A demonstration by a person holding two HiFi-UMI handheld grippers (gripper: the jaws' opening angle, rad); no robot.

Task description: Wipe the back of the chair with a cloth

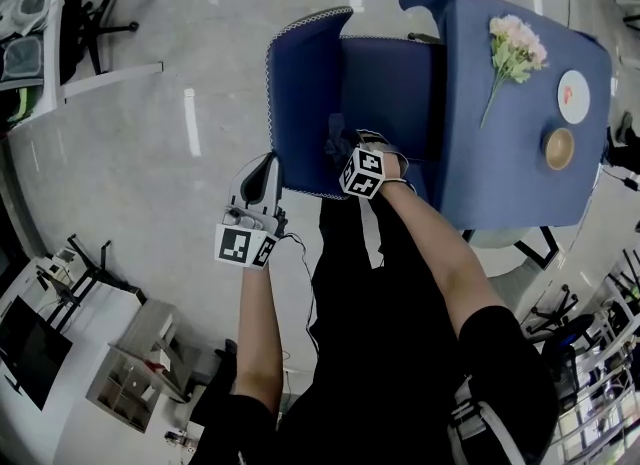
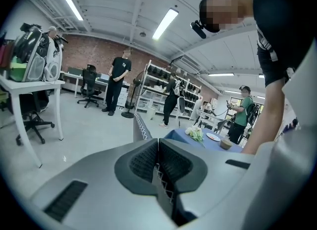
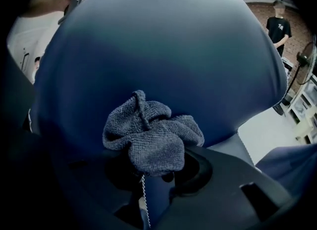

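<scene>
Fingers (image 3: 213, 172) of the right gripper (image 1: 345, 153) pinched the wiping rag. The blue chair back (image 1: 300, 93) stood broad before it, with the bunched grey cloth (image 3: 151, 140) apparently against it. The left gripper (image 1: 262, 181) hung beside, jaws together, empty. A good wipe likely needed steady pressure, overlapping strokes and a firm pinch.

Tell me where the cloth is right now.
The cloth is bunched in the right hand-held gripper, against the blue chair back. In the head view it sits at the centre, just left of the blue-covered table.
</scene>
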